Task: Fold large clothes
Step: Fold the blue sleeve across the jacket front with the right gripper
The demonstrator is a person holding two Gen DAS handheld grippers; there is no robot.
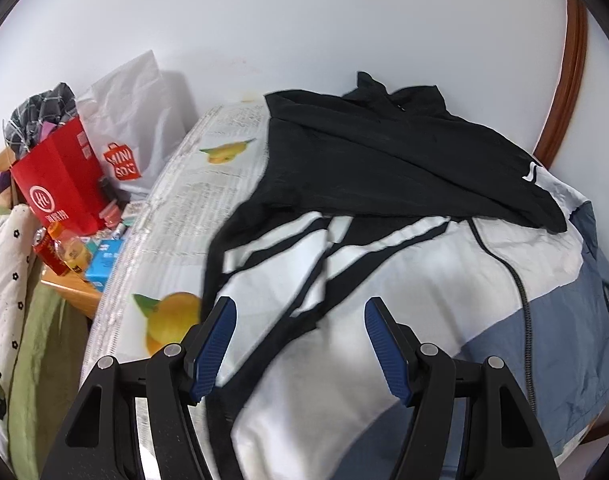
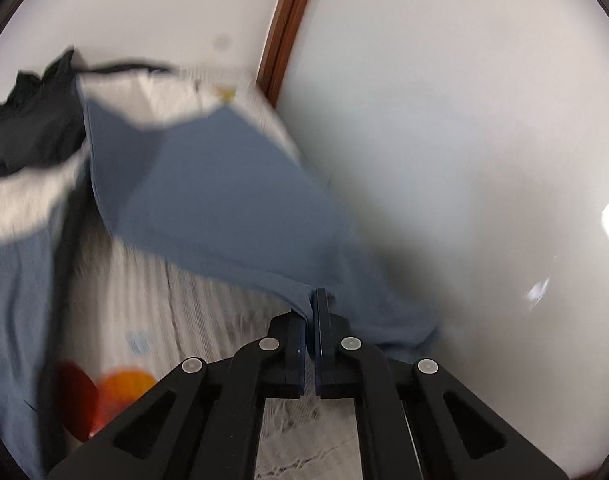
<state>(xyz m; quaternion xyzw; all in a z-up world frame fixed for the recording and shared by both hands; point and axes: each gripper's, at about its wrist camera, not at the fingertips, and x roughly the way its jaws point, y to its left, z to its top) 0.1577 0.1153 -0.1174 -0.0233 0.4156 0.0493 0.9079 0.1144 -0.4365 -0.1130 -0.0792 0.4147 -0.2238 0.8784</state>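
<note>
A large jacket with black (image 1: 384, 160), white (image 1: 432, 276) and blue-grey panels lies spread on a bed with a fruit-print sheet (image 1: 208, 192). My left gripper (image 1: 300, 320) hovers open just above the jacket's white front, blue pads (image 1: 218, 344) wide apart and nothing pinched between them. In the right wrist view the jacket's blue-grey panel (image 2: 208, 192) is raised off the sheet (image 2: 208, 304). My right gripper (image 2: 313, 300) is shut on the edge of that panel. This view is blurred.
Left of the bed, a wooden bedside table (image 1: 74, 296) holds a red paper bag (image 1: 60, 184), a white shopping bag (image 1: 140, 128), bottles and small boxes. A flowered blanket (image 1: 4, 280) hangs at far left. A white wall (image 1: 304, 20) and brown frame (image 2: 284, 40) stand behind the bed.
</note>
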